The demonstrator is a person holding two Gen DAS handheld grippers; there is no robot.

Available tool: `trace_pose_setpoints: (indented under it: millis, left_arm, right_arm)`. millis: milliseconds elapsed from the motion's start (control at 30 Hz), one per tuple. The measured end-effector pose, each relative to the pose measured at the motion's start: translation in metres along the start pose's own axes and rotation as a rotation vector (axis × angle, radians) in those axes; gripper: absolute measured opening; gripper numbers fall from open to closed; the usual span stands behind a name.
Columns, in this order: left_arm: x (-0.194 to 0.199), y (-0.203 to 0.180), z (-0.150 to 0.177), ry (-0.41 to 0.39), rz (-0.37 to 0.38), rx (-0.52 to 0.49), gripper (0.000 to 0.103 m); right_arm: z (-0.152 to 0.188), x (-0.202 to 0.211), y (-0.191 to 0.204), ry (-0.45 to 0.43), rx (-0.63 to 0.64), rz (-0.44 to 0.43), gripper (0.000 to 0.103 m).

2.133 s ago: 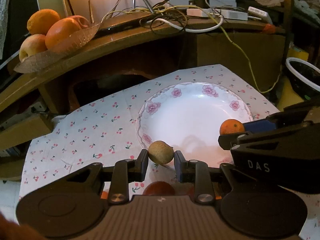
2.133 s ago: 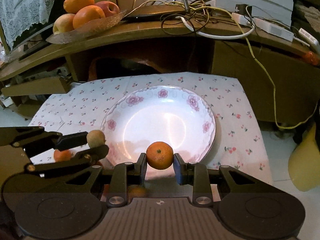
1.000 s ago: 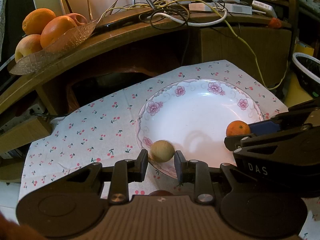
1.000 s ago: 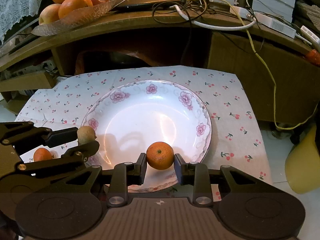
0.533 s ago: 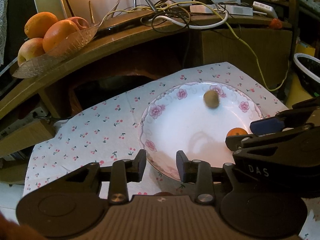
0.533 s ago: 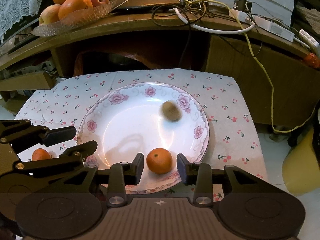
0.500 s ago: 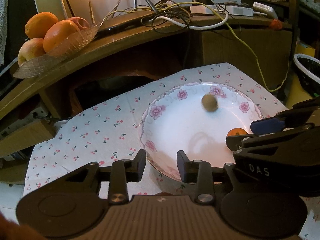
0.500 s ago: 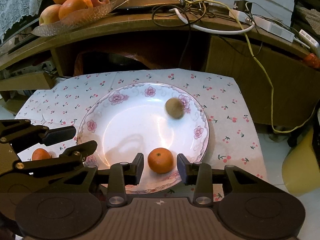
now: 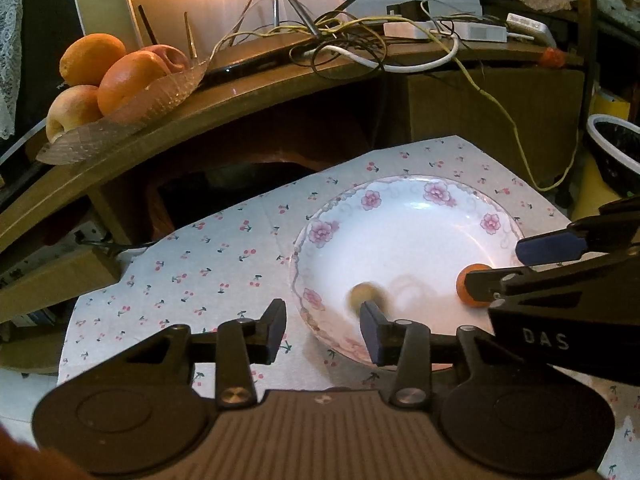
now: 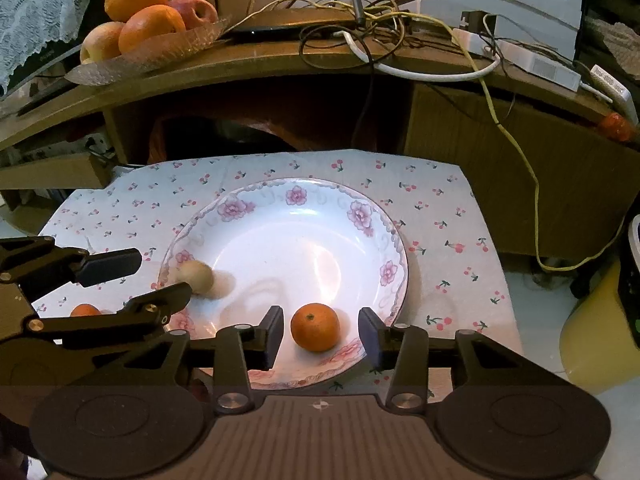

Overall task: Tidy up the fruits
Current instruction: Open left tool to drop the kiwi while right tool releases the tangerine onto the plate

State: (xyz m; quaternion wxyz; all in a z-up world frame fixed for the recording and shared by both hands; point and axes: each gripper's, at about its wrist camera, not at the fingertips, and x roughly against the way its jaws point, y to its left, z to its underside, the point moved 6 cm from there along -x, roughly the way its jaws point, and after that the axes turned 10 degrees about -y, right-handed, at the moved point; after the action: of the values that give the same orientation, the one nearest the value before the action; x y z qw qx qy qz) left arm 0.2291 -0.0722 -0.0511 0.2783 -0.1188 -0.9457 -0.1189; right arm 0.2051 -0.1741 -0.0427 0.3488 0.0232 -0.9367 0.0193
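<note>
A white floral plate (image 9: 400, 216) (image 10: 280, 216) lies on a cherry-print cloth (image 9: 208, 264). A small brown fruit (image 9: 362, 295) (image 10: 197, 275) is blurred in motion on the plate's near-left part. A small orange (image 10: 315, 327) (image 9: 466, 280) rests on the plate's near rim. My left gripper (image 9: 323, 327) is open and empty just before the plate's edge. My right gripper (image 10: 319, 331) is open, with its fingers on either side of the orange and apart from it. Another small orange (image 10: 85, 310) lies on the cloth, behind the left gripper.
A wooden shelf (image 10: 280, 60) at the back carries a glass dish of large fruit (image 10: 140, 28) (image 9: 108, 76) and tangled cables (image 9: 360, 44). A yellow object (image 10: 592, 340) stands to the right of the cloth. A dark bowl (image 9: 616, 148) sits at the far right.
Both grippers have opened and let go. The orange now rests on the plate's near rim. The brown fruit rolled to the far side of the plate and back to the near left.
</note>
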Motion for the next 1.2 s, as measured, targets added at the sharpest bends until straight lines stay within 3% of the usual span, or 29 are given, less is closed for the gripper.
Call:
trace_pose_setpoints:
  millis: [1200]
  left_arm:
    - [0.014,-0.004,-0.003,-0.033,0.016,-0.018,0.051]
  right_arm:
    - [0.002,0.021,0.006,-0.050,0.060,0.010,0.043]
